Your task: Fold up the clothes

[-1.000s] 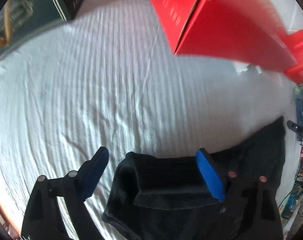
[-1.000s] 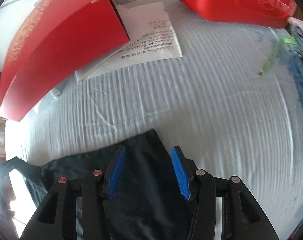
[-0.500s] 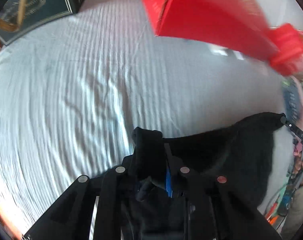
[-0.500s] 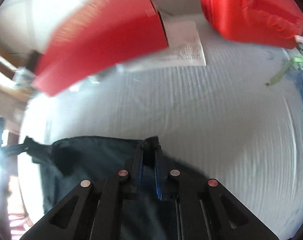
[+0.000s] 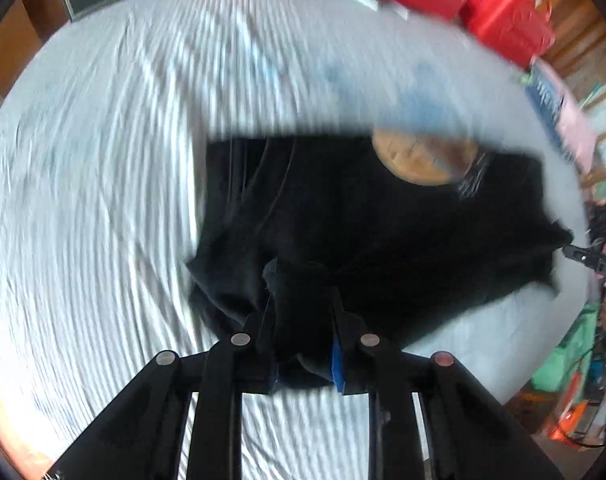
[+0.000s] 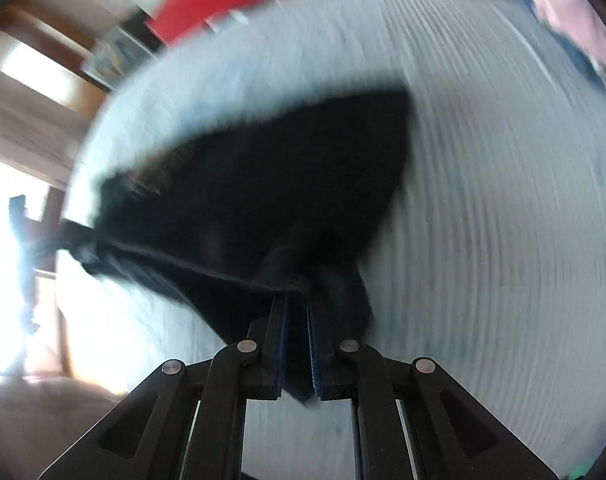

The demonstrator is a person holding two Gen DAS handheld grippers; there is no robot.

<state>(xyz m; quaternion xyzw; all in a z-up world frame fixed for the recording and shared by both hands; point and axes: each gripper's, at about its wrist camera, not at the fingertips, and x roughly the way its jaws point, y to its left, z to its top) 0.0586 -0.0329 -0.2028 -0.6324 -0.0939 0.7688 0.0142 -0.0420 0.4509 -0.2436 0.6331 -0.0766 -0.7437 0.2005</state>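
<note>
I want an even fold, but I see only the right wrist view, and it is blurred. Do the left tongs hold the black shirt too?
Observer: Yes. In the left wrist view a thick bunch of the black shirt fills the left tongs. Their jaws are opening a little, with the cloth between them.
Operator: Is there any print on the shirt? I see only a brownish smear.
Observer: Yes, a round orange print shows on top, near the shirt's far edge.
</note>
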